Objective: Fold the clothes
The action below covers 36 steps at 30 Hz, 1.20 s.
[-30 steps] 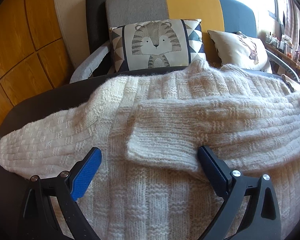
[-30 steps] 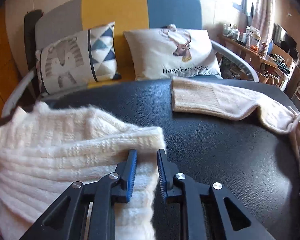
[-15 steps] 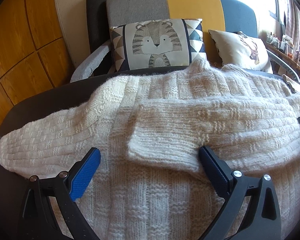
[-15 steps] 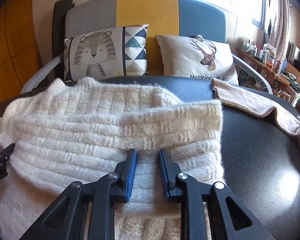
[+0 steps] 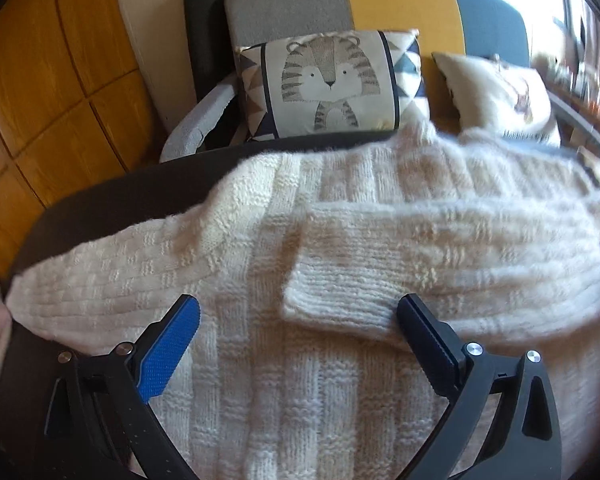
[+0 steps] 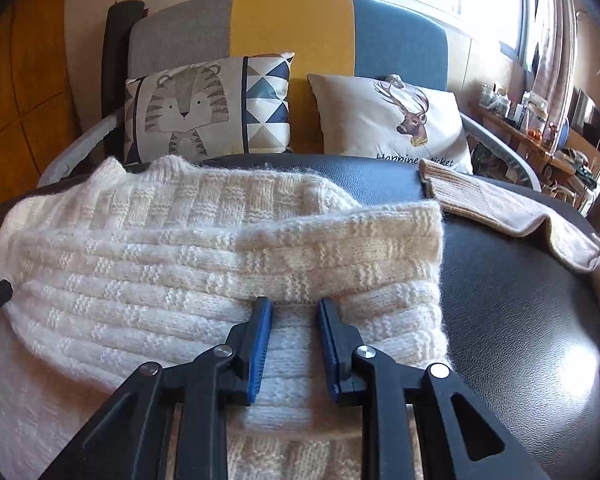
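Note:
A cream cable-knit sweater (image 5: 340,208) lies spread on a dark leather surface (image 6: 520,300). One sleeve (image 5: 440,264) is folded across the body, with its cuff ending between my left gripper's fingers. My left gripper (image 5: 298,318) hovers wide open just above the sweater's lower body and holds nothing. In the right wrist view the same sweater (image 6: 180,248) shows its straight folded right edge. My right gripper (image 6: 292,312) sits at the near edge of the folded sleeve, its blue pads a narrow gap apart with knit filling the gap.
A beige garment (image 6: 500,208) lies at the back right of the dark surface. Behind stands a grey, yellow and blue sofa (image 6: 292,32) with a tiger cushion (image 5: 328,84) and a deer cushion (image 6: 396,120). Wooden panelling (image 5: 40,100) is on the left, and cluttered shelves (image 6: 540,132) on the right.
The right wrist view swung from the sweater's right end to face the sweater squarely, and the sleeve fold now lies flat. The left gripper stayed wide open and shifted slightly.

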### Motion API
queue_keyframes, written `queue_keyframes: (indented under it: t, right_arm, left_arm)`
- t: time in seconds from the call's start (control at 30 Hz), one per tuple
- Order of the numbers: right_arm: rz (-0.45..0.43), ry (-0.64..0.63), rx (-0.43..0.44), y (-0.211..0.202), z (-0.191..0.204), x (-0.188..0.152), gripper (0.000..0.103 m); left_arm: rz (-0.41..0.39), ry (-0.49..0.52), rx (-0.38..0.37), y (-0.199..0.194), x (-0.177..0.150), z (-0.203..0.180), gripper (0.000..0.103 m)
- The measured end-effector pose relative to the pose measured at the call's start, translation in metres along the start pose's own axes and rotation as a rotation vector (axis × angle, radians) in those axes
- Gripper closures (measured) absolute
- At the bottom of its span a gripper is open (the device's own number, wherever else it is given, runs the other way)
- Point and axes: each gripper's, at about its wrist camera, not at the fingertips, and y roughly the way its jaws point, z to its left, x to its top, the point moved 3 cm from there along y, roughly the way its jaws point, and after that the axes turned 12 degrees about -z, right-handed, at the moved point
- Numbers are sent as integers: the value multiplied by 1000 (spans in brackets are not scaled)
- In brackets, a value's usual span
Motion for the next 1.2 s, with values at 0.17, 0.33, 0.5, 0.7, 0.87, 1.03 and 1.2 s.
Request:
queue_keyframes:
  t: [0.17,0.33,0.5,0.7,0.87,1.03,1.2]
  right_arm:
    - [12,-8,-2,-2,0,5,79]
    - [-32,-2,33,-19,9,18,79]
    - [-70,-48,245,-37,71,35,79]
    - [18,-125,278,-17,109,12,79]
    - [14,-125,252,-10,112,5,79]
    - [-13,-168,201,-9,117,2,79]
    - [-20,-162,204,-10,115,2,79]
  left_arm:
    - [0,-48,-26,4,-9,8,2]
    - [31,-137,-88,13,-16,18,1]
    - [22,-128,-79,13,-18,15,1]
    - [23,-144,-90,14,-20,17,1]
    - [21,-150,-95,17,-22,18,1]
    - [35,-180,-124,18,-24,24,0]
    - [58,-259,-177,-1,-25,57,0]
